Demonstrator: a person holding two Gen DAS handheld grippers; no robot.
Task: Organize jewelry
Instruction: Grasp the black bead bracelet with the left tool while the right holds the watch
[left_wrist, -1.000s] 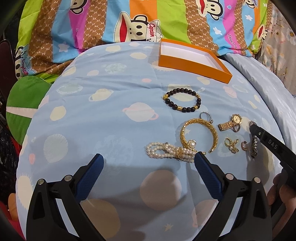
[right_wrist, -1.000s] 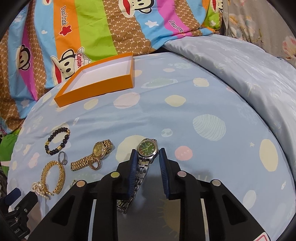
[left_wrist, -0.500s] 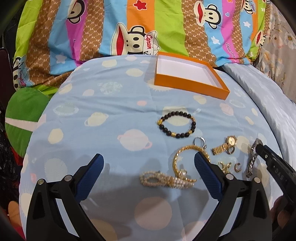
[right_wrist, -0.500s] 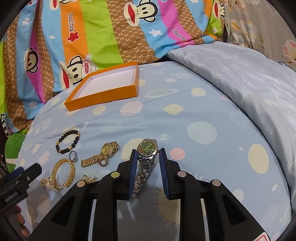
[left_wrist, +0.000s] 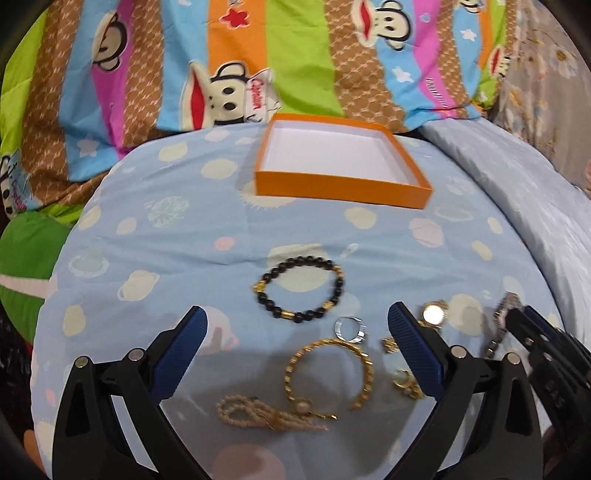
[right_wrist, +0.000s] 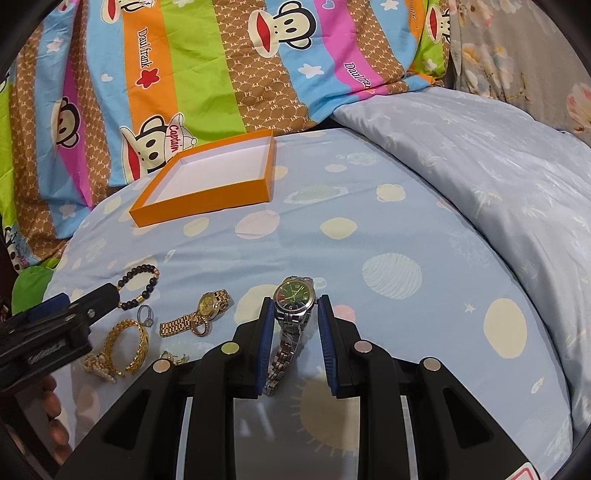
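**Silver watch held, box not yet filled**

The orange box (right_wrist: 207, 192) is seen empty at the far edge of the blue bedspread (right_wrist: 369, 229). The left gripper (left_wrist: 295, 332) is held wide open over the gold bangle (left_wrist: 328, 373) and grips nothing. The right gripper (right_wrist: 294, 328) is closed narrowly on the silver watch (right_wrist: 294, 295), lifted, strap hanging. The watch case is pinched only at its sides, so it could be twisted out and dropped among the small pieces.

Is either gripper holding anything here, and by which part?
The right gripper holds the silver watch, jaws pinching its case and upper band from both sides, band hanging below. The left gripper is open over the jewelry, holding nothing.
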